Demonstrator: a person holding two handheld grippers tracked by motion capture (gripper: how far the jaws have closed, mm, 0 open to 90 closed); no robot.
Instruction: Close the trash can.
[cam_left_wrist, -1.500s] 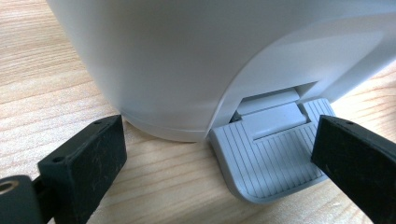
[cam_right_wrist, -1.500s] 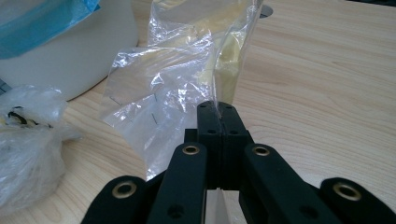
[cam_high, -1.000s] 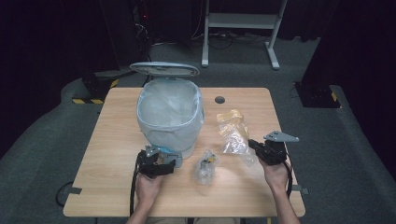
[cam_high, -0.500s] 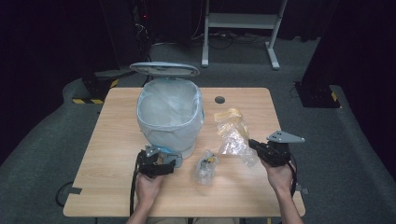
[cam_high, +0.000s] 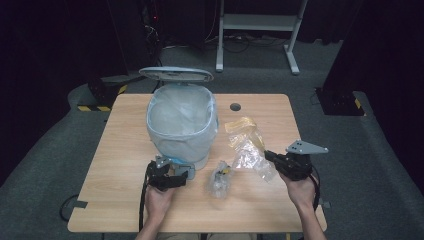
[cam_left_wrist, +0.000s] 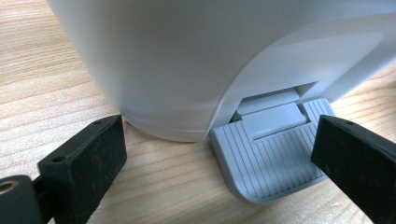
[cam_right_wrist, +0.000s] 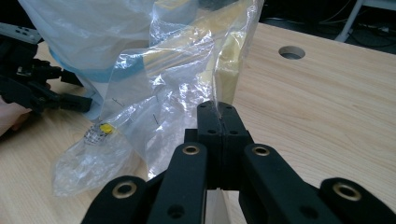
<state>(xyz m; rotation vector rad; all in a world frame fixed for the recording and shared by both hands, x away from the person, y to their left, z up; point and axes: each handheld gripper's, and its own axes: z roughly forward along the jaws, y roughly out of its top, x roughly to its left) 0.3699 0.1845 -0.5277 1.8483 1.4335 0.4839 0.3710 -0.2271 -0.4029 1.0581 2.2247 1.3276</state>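
Note:
A pale blue pedal bin (cam_high: 182, 127) lined with a clear bag stands mid-table, its lid (cam_high: 176, 74) tipped up at the back. My left gripper (cam_high: 182, 174) lies at the bin's base and is open. In the left gripper view its jaws sit apart on either side of the grey ribbed pedal (cam_left_wrist: 271, 154), the left gripper (cam_left_wrist: 219, 172) low over the wood. My right gripper (cam_high: 270, 156) is shut on a crinkled clear plastic bag (cam_high: 247, 142) with yellow material in its upper part. The right gripper (cam_right_wrist: 217, 119) pinches a fold of that clear bag (cam_right_wrist: 187, 74), which hangs raised.
A second crumpled clear wrapper (cam_high: 220, 177) with a small yellow bit lies on the table between the grippers. A round cable hole (cam_high: 235, 107) sits near the far edge. Dark floor, a desk frame (cam_high: 260, 30) and cables lie beyond the wooden table (cam_high: 115, 150).
My right gripper has lifted a little, carrying the clear bag up with it. The left gripper has stayed at the pedal.

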